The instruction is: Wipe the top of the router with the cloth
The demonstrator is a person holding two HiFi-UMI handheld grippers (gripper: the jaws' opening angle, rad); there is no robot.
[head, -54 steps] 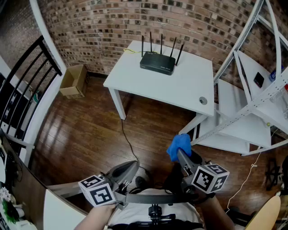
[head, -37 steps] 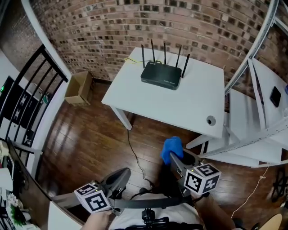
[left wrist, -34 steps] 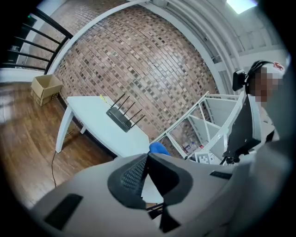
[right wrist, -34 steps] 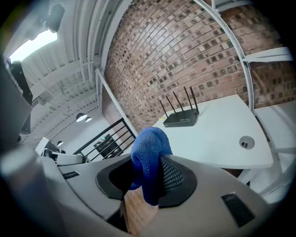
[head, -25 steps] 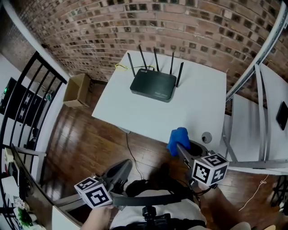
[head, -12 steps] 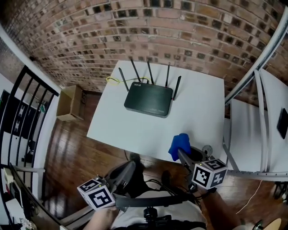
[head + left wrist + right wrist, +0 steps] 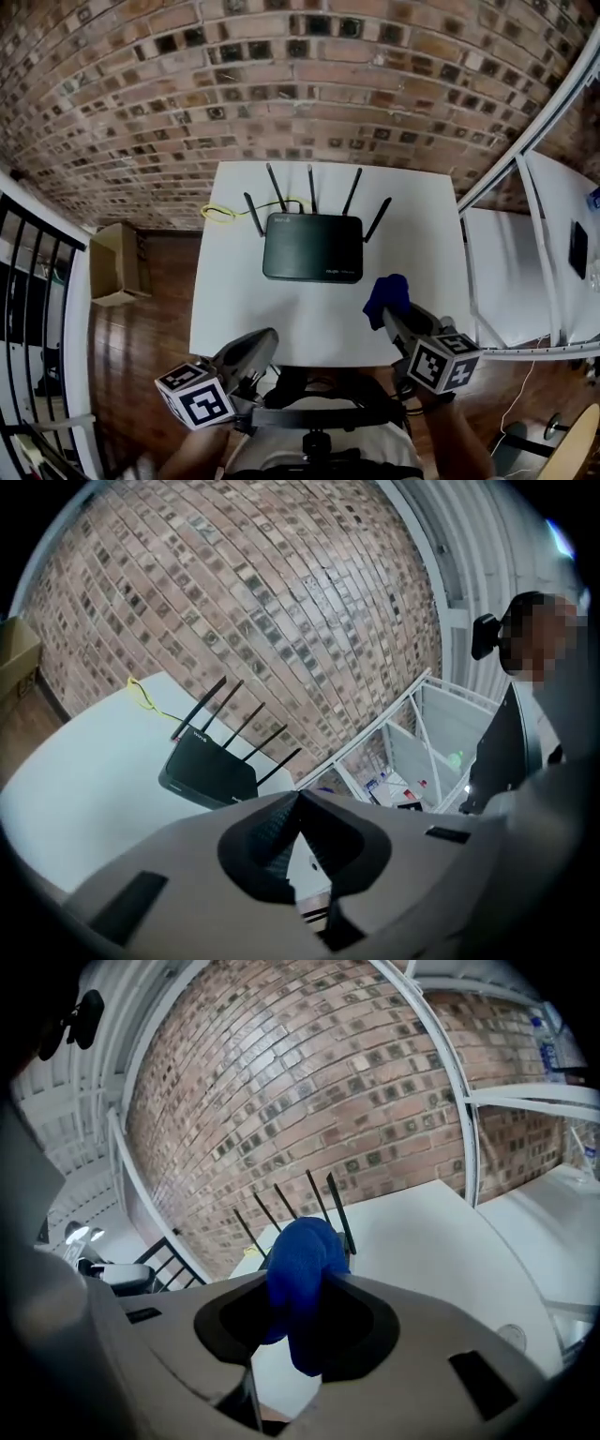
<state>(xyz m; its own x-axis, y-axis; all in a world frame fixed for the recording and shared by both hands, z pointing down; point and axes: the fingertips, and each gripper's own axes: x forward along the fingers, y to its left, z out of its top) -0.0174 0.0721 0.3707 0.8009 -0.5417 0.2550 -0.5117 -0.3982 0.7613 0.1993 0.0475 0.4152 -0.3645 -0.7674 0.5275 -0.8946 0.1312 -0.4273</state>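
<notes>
A black router (image 7: 312,260) with several upright antennas lies flat near the back of a white table (image 7: 234,309), and it shows again (image 7: 208,772) in the left gripper view. My right gripper (image 7: 392,317) hovers over the table's front right, just right of the router, shut on a bunched blue cloth (image 7: 386,292). In the right gripper view the blue cloth (image 7: 302,1279) fills the jaws and hides most of the router. My left gripper (image 7: 261,341) sits at the table's front edge, below the router, its jaws shut and empty (image 7: 298,797).
A yellow cable (image 7: 217,214) loops behind the router. A brick wall (image 7: 281,84) backs the table. White shelving (image 7: 525,262) stands at the right. A cardboard box (image 7: 114,264) lies on the wooden floor to the left, beside a black railing (image 7: 37,309).
Both grippers and the camera have come forward to the table. The right gripper with the blue cloth now hangs over the table beside the router; the left has reached the front edge.
</notes>
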